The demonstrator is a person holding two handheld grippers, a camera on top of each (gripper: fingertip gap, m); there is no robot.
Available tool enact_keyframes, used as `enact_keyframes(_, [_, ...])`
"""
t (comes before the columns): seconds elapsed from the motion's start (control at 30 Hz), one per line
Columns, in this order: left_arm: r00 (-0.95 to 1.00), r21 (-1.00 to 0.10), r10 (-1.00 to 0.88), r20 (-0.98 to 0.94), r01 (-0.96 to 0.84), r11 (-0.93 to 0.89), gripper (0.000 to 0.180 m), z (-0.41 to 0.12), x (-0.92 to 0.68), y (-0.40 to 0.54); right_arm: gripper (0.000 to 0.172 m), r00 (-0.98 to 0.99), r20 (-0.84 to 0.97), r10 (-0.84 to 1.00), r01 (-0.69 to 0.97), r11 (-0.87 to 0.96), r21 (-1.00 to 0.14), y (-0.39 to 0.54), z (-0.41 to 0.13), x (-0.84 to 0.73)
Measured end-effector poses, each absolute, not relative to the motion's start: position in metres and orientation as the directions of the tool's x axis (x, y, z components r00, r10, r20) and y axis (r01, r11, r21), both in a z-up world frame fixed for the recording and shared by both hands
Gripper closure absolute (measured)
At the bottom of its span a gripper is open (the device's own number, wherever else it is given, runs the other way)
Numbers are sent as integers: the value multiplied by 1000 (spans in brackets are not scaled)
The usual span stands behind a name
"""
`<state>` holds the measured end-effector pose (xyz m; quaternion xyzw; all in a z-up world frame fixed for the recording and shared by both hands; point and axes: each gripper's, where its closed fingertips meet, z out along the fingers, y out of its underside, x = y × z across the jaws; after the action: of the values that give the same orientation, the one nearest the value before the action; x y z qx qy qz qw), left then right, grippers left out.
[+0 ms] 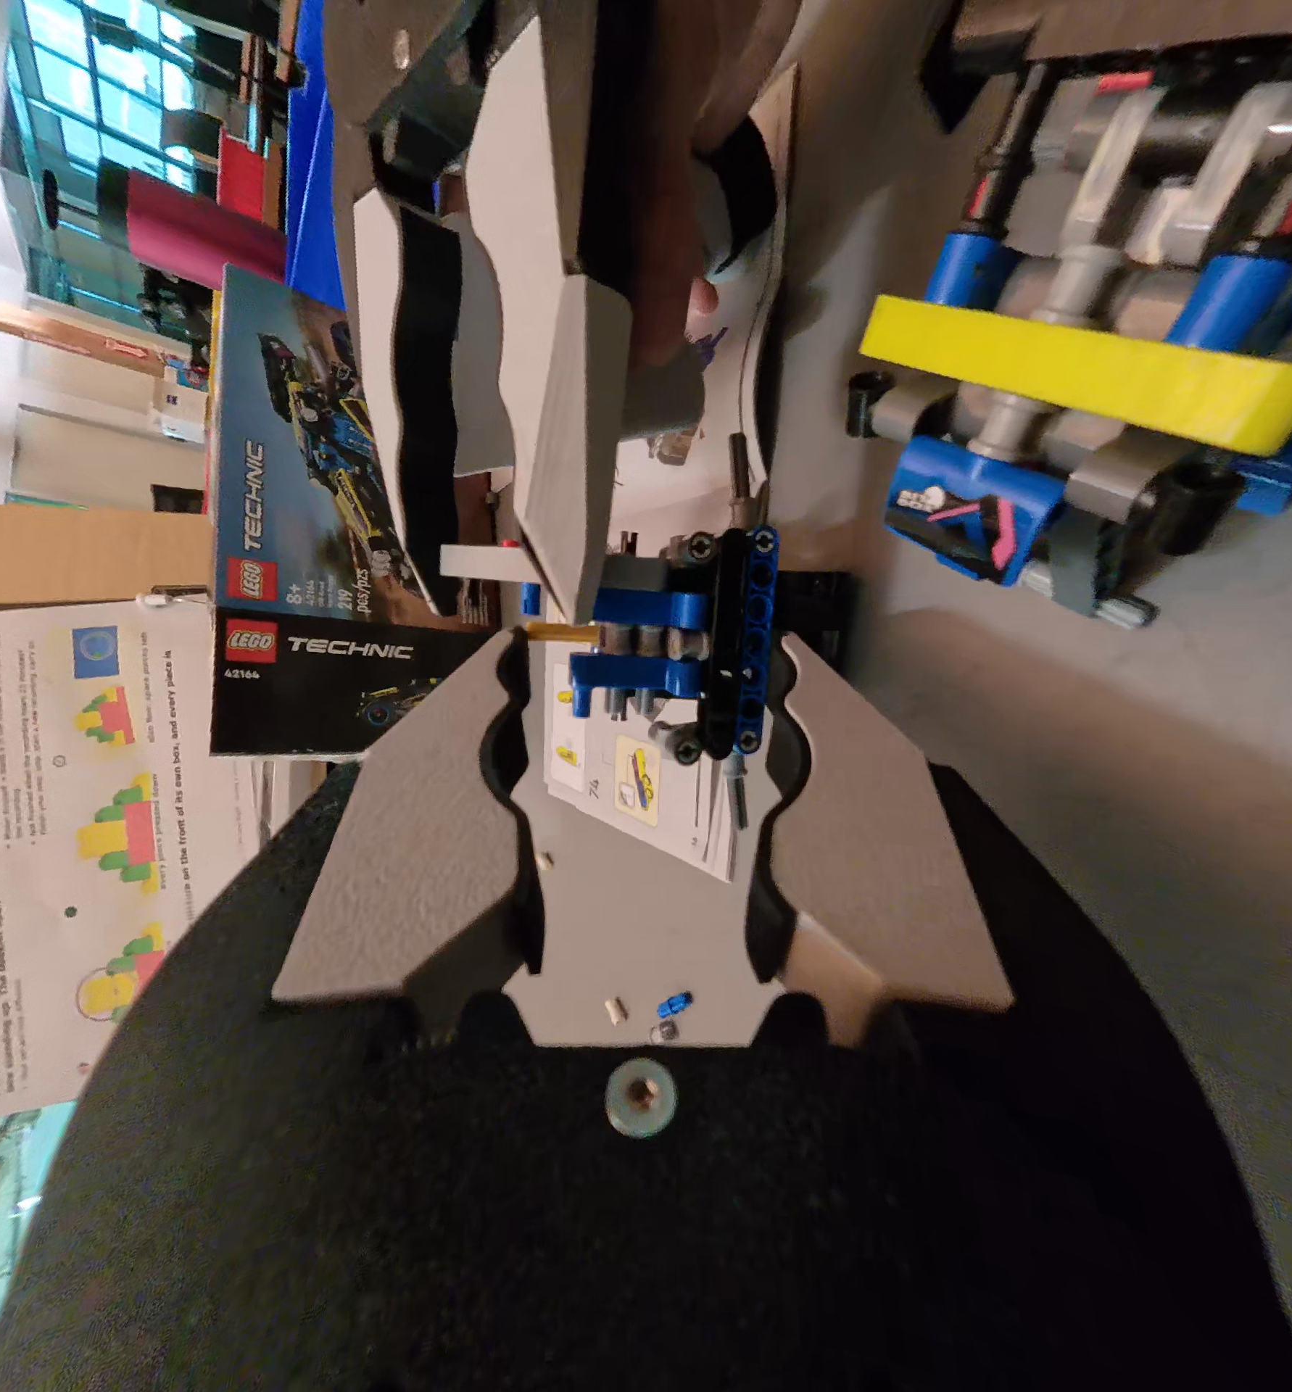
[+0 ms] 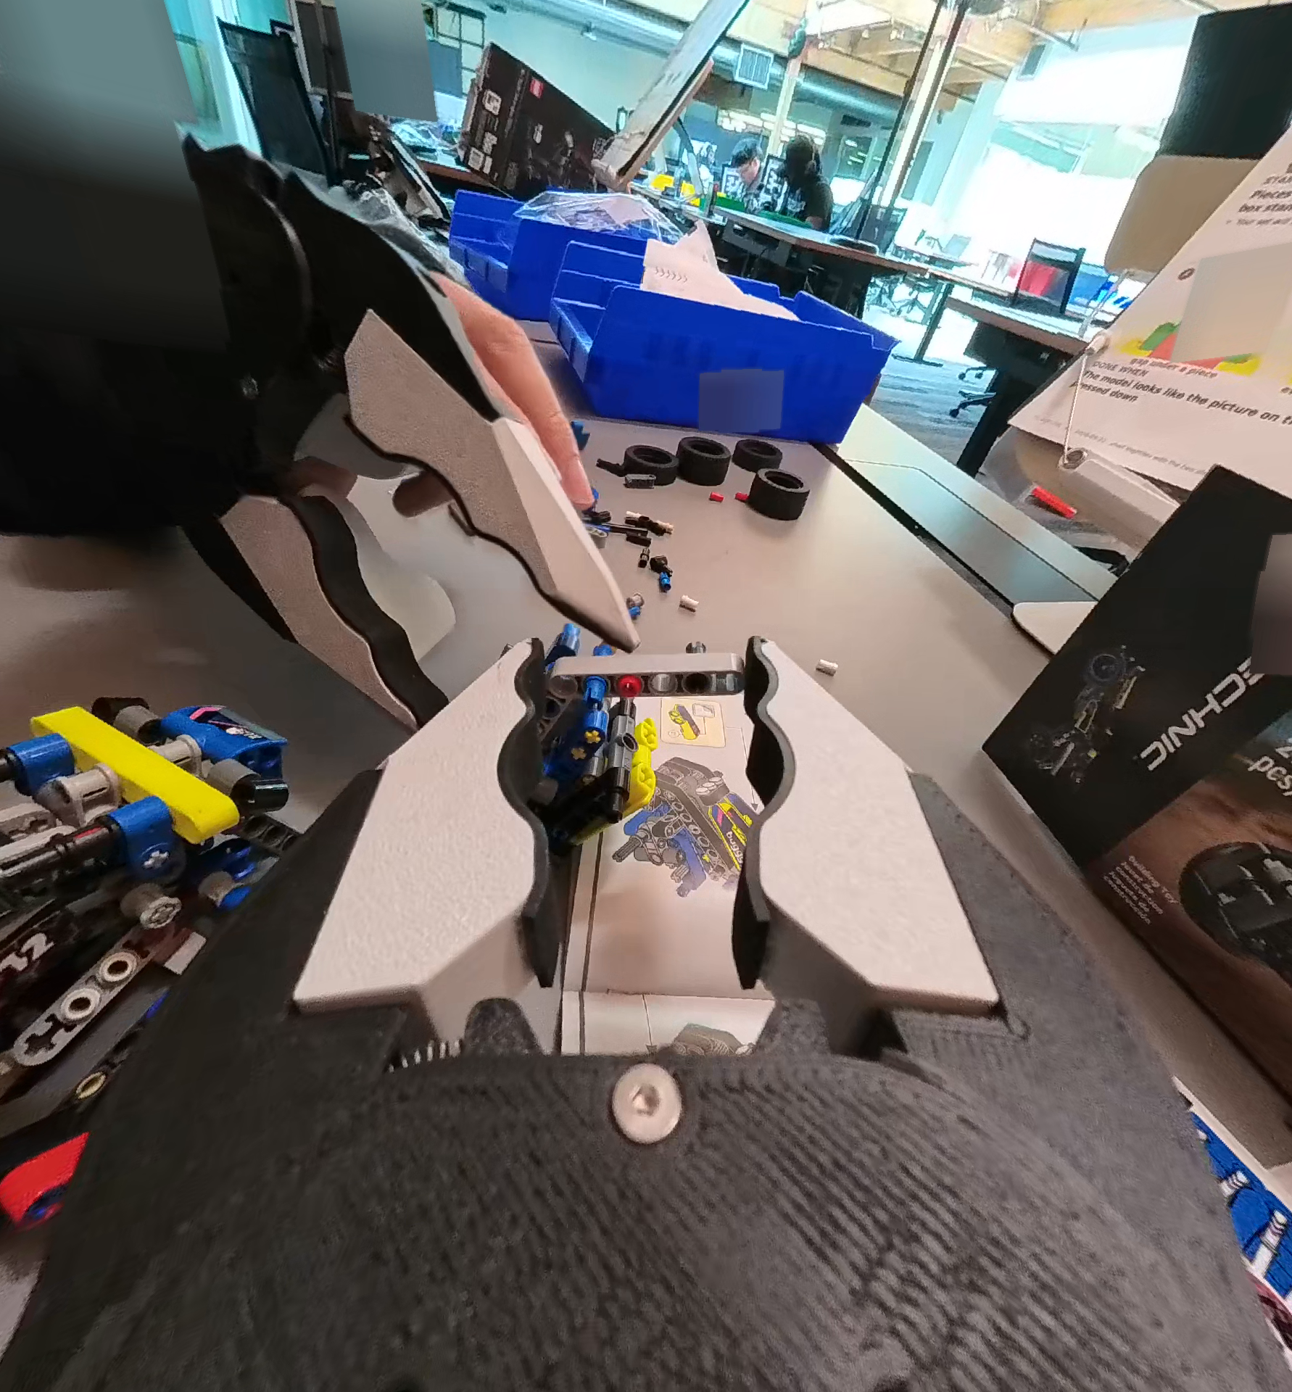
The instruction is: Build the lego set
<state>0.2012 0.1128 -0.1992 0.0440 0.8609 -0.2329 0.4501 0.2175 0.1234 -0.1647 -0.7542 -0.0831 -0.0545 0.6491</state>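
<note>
Right gripper (image 2: 643,663): fingers set fairly wide and closed on a grey beam (image 2: 673,663), one end of the beam against each pad. The beam is the top piece of a small blue-and-black brick assembly (image 1: 665,640), which hangs below it and is lifted off the surface (image 2: 854,572), over an open instruction booklet (image 2: 673,904).

Left gripper (image 1: 650,644): comes in from the side, fingers wide, and the same assembly sits between them. A yellow axle (image 1: 560,631) reaches one fingertip and the blue side beam (image 1: 760,640) lies right at the other pad (can't tell whether either pad actually presses). From the right wrist view, one left finger (image 2: 598,602) has its tip just at the grey beam; the other is partly hidden behind the right gripper.

Around:
- A larger part-built model with a yellow bar (image 2: 138,761) sits beside the left gripper.
- Four black tyres (image 2: 703,459) and scattered small pins (image 2: 650,542) lie farther off.
- Blue bins (image 2: 703,361) stand behind those.
- The set's box (image 1: 311,678) stands beside the booklet, with a printed sheet (image 1: 63,828) next to it.
- A few loose pins (image 1: 673,1002) lie on the surface under the left gripper.
</note>
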Motion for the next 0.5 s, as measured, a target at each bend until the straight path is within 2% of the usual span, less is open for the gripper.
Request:
enact_keyframes(0.3, [-564,-321,-103,-820,303,898,120,-201,201,111,121,978,202,43,207,-149,-967,121,-165,218])
enact_keyframes(0.5, [-549,-240,-36,-835,305,922,120,-201,203,113,121,975,218,33,220,-155,-963,121,-166,218])
